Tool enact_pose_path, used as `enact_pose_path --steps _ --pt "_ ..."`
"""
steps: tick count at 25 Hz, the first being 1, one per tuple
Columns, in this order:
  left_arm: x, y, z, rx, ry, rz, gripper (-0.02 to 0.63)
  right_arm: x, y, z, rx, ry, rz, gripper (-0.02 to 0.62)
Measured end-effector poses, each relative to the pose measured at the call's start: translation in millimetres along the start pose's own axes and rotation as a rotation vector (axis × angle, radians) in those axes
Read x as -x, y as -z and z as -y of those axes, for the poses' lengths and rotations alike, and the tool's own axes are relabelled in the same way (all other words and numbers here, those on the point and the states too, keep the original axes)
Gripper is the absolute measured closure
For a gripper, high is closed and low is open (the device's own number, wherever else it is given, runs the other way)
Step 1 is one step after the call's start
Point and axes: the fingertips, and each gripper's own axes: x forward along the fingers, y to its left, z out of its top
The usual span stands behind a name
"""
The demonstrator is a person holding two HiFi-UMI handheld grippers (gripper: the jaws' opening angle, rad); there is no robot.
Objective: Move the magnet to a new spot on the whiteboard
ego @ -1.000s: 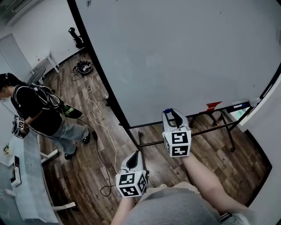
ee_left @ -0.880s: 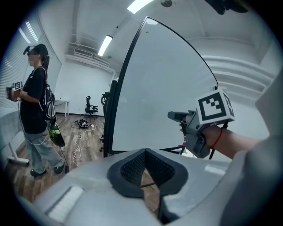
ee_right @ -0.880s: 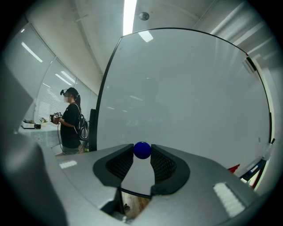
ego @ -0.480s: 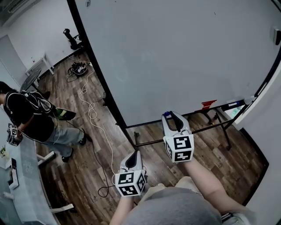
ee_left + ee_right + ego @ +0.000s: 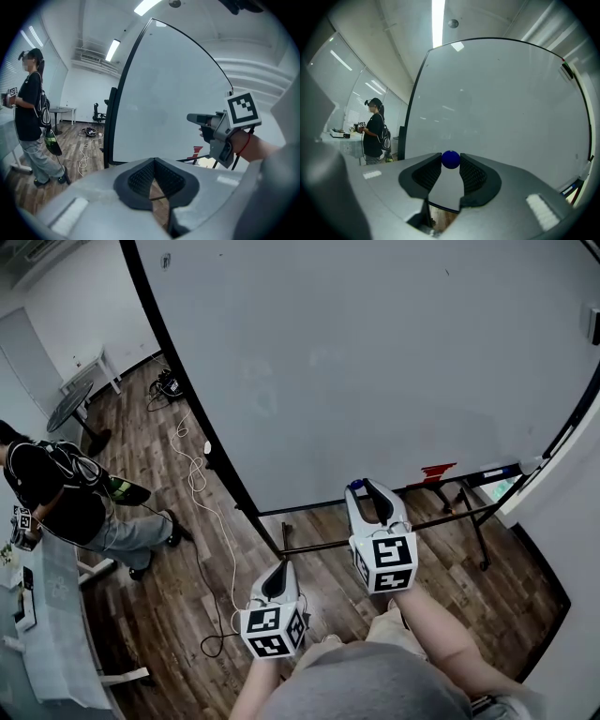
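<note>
My right gripper [image 5: 450, 165] pinches the round blue magnet [image 5: 450, 159], no long axis I can tell, between its jaw tips, mid-frame.

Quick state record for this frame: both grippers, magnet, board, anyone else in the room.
right gripper: shut on the blue magnet, gripped at the jaw tips
left gripper: jaws together, nothing between them
magnet position: in front of the whiteboard; whether it touches the board cannot be told
whiteboard: upright on a floor stand
bystander: person standing at the left, away from the board
</note>
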Motion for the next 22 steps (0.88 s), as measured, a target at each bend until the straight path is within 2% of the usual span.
enact_pose_path --steps 4,15,22 --pt "-15 3 23 -0.004 -0.015 -0.013 0.603 5 -1 28 0.002 -0.006 0.007 0.472" --pt "-77 -14 115 0.016 -0.008 0.019 0.603 16 -6 139 0.015 0.001 0.020 0.472" --pt "-112 -25 160 -0.010 0.012 0.029 0.602 18 -10 191 0.016 0.011 0.033 0.472"
